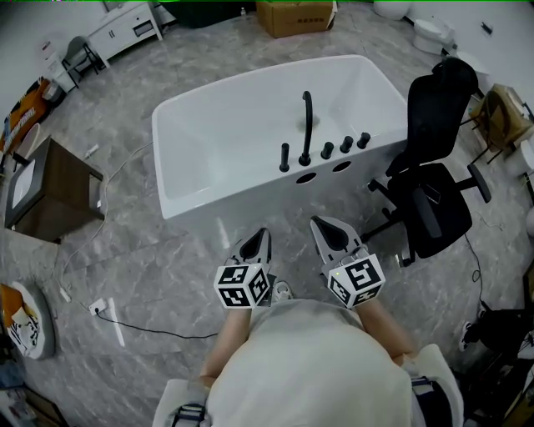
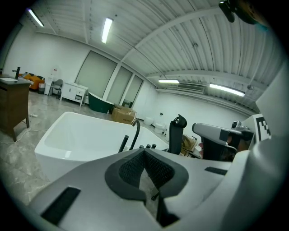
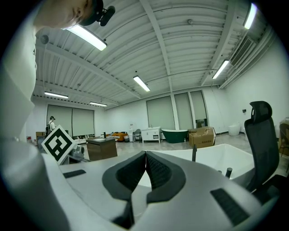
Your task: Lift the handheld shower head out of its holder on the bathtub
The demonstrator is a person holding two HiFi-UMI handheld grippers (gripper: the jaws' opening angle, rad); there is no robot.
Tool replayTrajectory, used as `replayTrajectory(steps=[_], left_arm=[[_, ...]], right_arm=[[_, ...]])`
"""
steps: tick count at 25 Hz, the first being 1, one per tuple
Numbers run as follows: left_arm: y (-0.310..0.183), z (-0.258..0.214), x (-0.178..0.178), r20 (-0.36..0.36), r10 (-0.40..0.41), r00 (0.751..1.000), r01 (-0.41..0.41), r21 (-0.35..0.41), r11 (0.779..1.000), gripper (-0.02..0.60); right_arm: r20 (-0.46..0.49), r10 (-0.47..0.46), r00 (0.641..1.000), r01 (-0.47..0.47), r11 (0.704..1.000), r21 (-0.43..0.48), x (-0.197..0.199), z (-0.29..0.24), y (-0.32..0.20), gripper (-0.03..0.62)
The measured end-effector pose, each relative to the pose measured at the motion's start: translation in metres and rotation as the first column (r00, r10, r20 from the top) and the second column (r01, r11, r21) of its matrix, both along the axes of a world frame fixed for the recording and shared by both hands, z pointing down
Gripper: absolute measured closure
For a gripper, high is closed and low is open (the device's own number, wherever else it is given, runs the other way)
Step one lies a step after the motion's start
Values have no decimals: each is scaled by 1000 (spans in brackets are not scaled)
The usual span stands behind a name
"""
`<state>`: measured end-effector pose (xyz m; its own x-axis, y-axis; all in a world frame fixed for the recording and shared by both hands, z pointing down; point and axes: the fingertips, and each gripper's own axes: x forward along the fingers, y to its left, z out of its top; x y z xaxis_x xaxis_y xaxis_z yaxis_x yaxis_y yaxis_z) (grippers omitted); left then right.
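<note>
The white bathtub (image 1: pixel 200 158) stands ahead of me on the marble floor. On its near rim a slim black handheld shower head (image 1: pixel 284 157) stands upright in its holder. Just right of it are the curved black spout (image 1: pixel 306 125) and three black knobs (image 1: pixel 345 143). In the left gripper view the shower head (image 2: pixel 123 143) rises left of the spout (image 2: pixel 134 133). My left gripper (image 1: pixel 262 233) and right gripper (image 1: pixel 318 222) hang side by side short of the tub, both shut and holding nothing. Their pads meet at the tips in the left gripper (image 2: pixel 144 152) and right gripper (image 3: pixel 146 154) views.
A black office chair (image 1: pixel 434 167) stands against the tub's right end. A dark wooden cabinet (image 1: pixel 50 188) is at the left, with a cable (image 1: pixel 142 329) trailing over the floor. A cardboard box (image 1: pixel 294 17) and a white cabinet (image 1: pixel 125 29) sit beyond the tub.
</note>
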<state>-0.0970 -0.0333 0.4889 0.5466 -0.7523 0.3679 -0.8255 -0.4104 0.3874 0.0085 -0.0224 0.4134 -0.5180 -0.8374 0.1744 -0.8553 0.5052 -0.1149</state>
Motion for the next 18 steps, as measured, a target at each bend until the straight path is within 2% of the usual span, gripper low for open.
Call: replayTrajectory(steps=[9, 18], left_arm=[[-26, 11, -32, 10, 10, 1000, -10, -15, 1000, 561], [-49, 25, -46, 8, -21, 1000, 22, -61, 998, 561]], right_arm=[[-51, 23, 998, -23, 1000, -10, -24, 15, -37, 576], [-50, 53, 997, -55, 998, -36, -16, 31, -82, 576]])
